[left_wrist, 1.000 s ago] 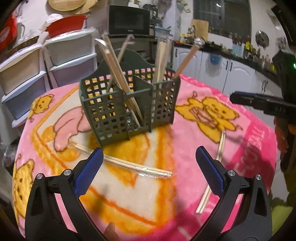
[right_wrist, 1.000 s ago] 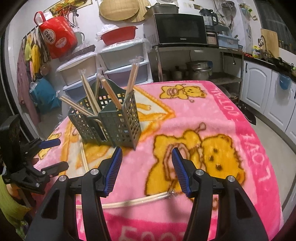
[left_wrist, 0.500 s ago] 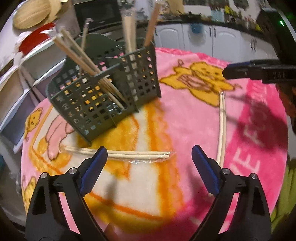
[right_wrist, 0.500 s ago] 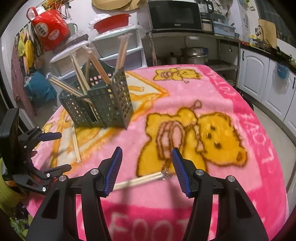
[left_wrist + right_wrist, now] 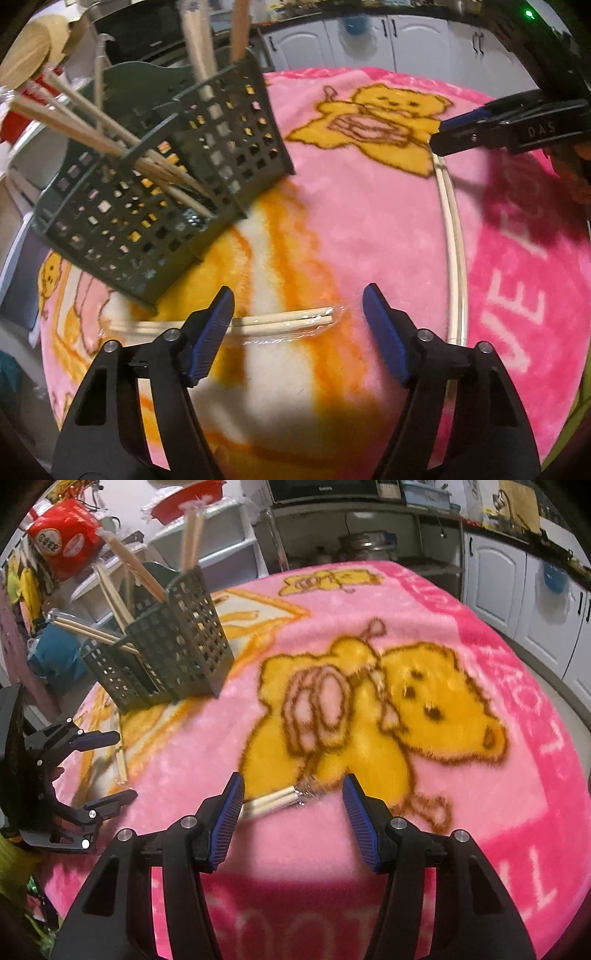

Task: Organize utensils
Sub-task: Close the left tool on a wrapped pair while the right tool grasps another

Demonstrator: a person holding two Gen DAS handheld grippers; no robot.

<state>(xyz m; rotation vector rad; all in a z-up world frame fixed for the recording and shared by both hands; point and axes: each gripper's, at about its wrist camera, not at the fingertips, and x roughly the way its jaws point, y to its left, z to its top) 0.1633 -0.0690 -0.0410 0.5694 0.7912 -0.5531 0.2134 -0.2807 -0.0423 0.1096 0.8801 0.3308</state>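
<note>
Hovering low over the bench, the left hand-held gripper stands wide open, its blue pads straddling the near end of a pair of pale wooden chopsticks in a clear plastic sleeve that lies flat on the pink bear-print fleece blanket; nothing is held. That spread looks chosen so the fingers can drop on either side of the thin sticks and close across them. The right hand-held gripper is likewise wide and empty, poised over the crinkled tip of a second wrapped chopstick pair. Both loose pairs lie apart from the dark green perforated plastic utensil caddy, whose compartments already hold other sticks leaning upright, handles outward. It is probably where these two belong.
</note>
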